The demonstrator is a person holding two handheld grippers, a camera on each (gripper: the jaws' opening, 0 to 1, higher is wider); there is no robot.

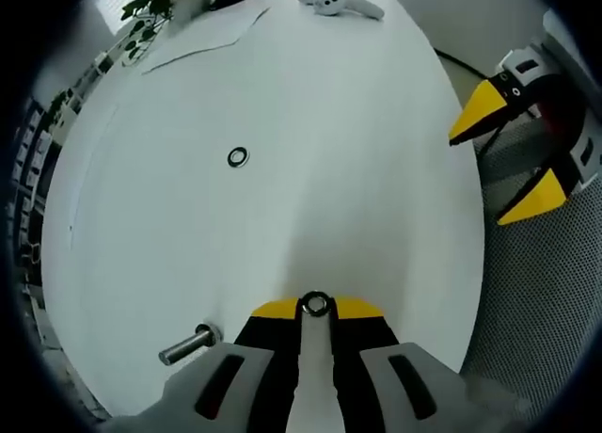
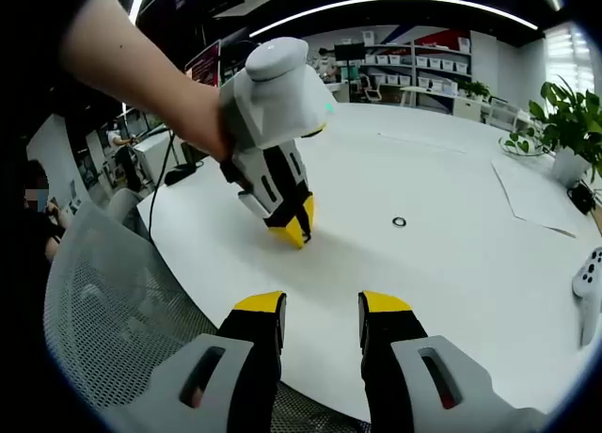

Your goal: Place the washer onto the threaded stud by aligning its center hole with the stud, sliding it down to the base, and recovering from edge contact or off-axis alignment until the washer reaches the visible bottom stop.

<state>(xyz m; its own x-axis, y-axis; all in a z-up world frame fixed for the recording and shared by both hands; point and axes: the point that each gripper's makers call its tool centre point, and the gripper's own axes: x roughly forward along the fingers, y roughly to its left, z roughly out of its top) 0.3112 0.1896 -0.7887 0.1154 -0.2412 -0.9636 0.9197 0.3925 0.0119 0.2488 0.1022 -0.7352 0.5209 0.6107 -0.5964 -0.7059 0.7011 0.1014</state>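
Washer point(image 1: 316, 305) sits pinched at the tips of the closed left tongs point(image 1: 316, 308) — held ready for alignment. Threaded stud point(image 1: 188, 344) lies nearby on the tabletop point(image 1: 357, 151); a second washer point(image 1: 238, 157) rests farther off. Right tongs point(image 2: 320, 304) stand parted, empty.

No lettering, number, brand or sign can be read in either view. In the right gripper view the dark wall panel point(image 2: 209, 66) behind the person's arm carries coloured marks that may be writing (too blurred to make out), and the shelves point(image 2: 428, 61) at the far wall hold boxes whose fronts are too small to tell. In the left gripper view the sheets of paper point(image 1: 202, 33) on the white counter point(image 1: 376, 122) look blank, and the white controller point(image 1: 329, 0) near them bears no legible mark.
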